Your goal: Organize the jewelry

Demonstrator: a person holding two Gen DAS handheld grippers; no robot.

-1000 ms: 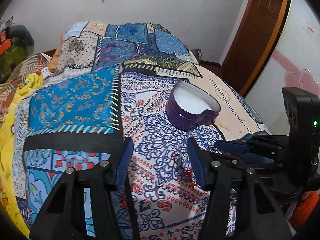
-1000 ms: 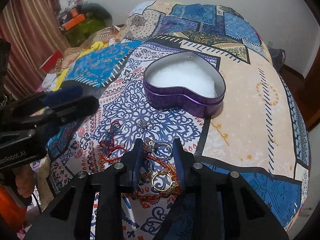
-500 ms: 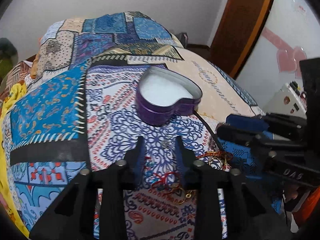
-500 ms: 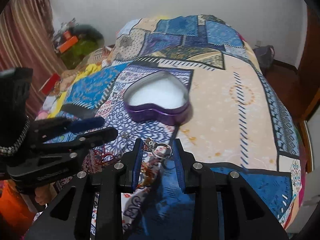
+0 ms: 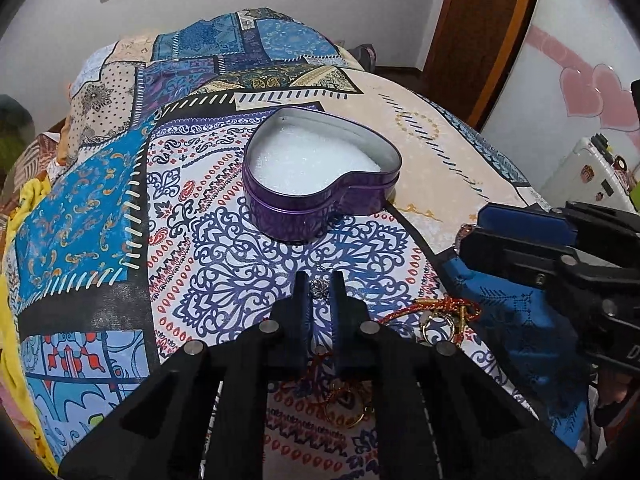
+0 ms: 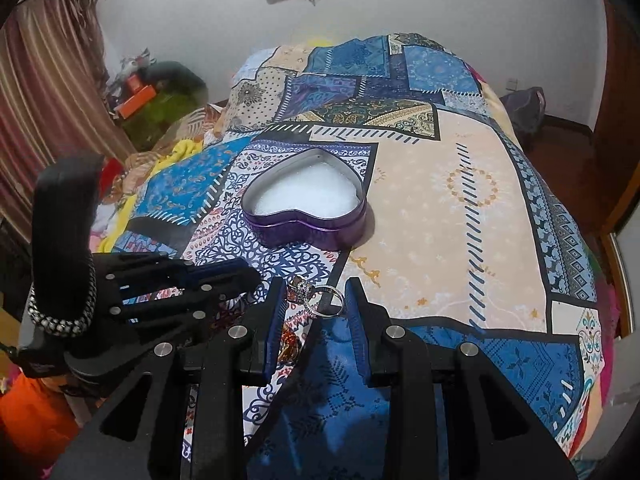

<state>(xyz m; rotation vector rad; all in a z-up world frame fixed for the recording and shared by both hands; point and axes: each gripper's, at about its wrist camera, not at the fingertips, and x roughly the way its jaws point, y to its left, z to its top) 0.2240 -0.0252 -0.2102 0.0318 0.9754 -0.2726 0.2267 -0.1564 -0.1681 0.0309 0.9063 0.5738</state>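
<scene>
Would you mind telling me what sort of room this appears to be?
Most likely a bedroom: a bed under a patchwork quilt fills the view, with striped curtains on one side and a wooden door on the other.

- The black body of the right gripper (image 5: pixel 468 236), at the right edge of the left wrist view, bears one white letter that reads "D"; the rest is cut off.
- No other text can be read.

Heart tin (image 5: pixel 320 184) sits on the bedspread (image 5: pixel 224 264) straight ahead of left gripper (image 5: pixel 319 286), w/ bracelets n rings (image 5: pixel 440 316) just to its right.
</scene>
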